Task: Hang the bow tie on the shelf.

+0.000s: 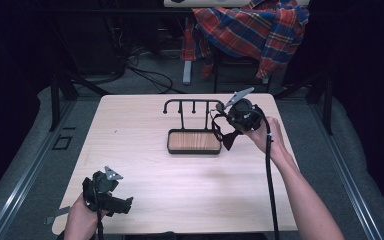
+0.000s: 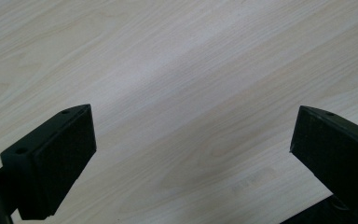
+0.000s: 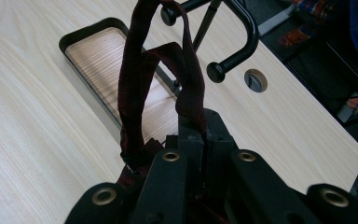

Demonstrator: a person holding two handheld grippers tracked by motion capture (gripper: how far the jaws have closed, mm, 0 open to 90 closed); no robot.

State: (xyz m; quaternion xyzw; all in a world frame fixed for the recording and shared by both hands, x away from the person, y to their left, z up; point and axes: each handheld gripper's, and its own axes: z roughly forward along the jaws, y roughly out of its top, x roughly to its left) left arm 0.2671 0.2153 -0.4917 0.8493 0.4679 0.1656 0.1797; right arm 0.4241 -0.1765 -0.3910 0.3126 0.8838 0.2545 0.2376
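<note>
A black rack (image 1: 192,106) with hooks rises from a wood-floored tray (image 1: 194,141) at the table's far middle. My right gripper (image 1: 223,118) is beside the rack's right end, shut on the strap (image 3: 135,84) of a dark bow tie (image 1: 228,138). The strap loops up to a knobbed hook (image 3: 168,11) at the rack's end, and the bow hangs below the jaws. In the right gripper view the right gripper (image 3: 200,128) pinches the strap's band. My left gripper (image 1: 125,205) rests low at the front left corner; in its own view the left gripper (image 2: 193,116) stands open over bare wood.
A plaid shirt (image 1: 252,30) drapes over a chair behind the table. Cables lie on the floor beyond the far edge. A round cable hole (image 3: 255,80) sits in the tabletop near the rack. A second hook knob (image 3: 216,71) juts out close to the jaws.
</note>
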